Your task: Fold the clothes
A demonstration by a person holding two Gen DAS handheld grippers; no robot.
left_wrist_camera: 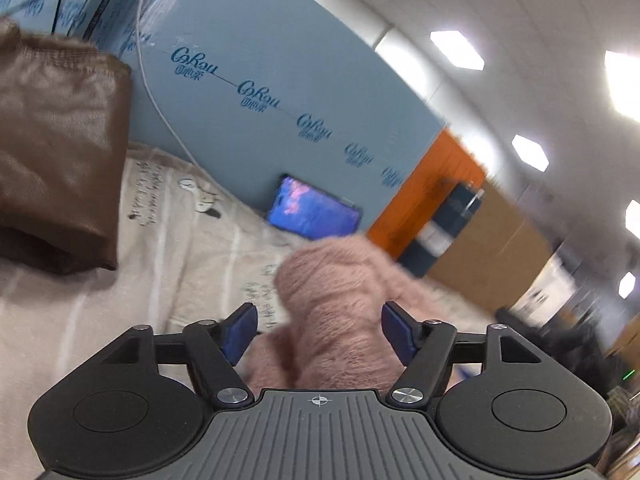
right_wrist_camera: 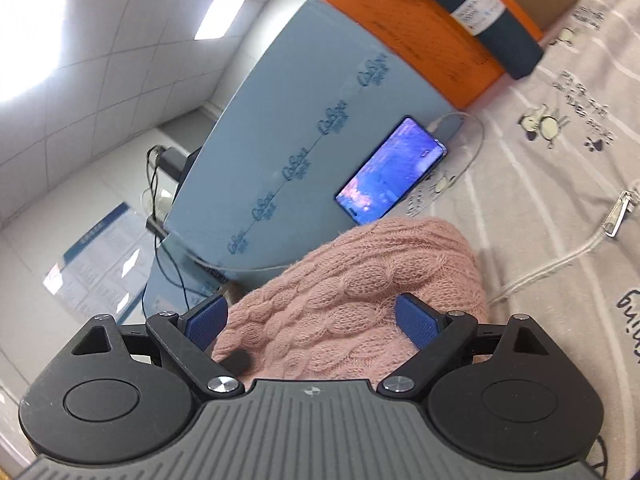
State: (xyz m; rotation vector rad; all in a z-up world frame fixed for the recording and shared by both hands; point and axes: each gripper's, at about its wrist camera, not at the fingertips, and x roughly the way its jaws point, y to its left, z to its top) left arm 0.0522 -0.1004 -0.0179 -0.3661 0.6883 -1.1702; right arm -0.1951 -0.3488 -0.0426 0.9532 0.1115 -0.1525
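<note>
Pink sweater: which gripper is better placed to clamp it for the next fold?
Probably the right gripper: the pink sweater fills the space between its open blue pads. The left gripper also straddles it, but that view is motion-blurred.

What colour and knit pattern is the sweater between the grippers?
Dusty pink sweater with a cable-knit pattern; sharpest in the right wrist view.

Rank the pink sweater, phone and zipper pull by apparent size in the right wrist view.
1. Pink sweater, though its nearness to the camera inflates it.
2. Phone.
3. Zipper pull.
</note>
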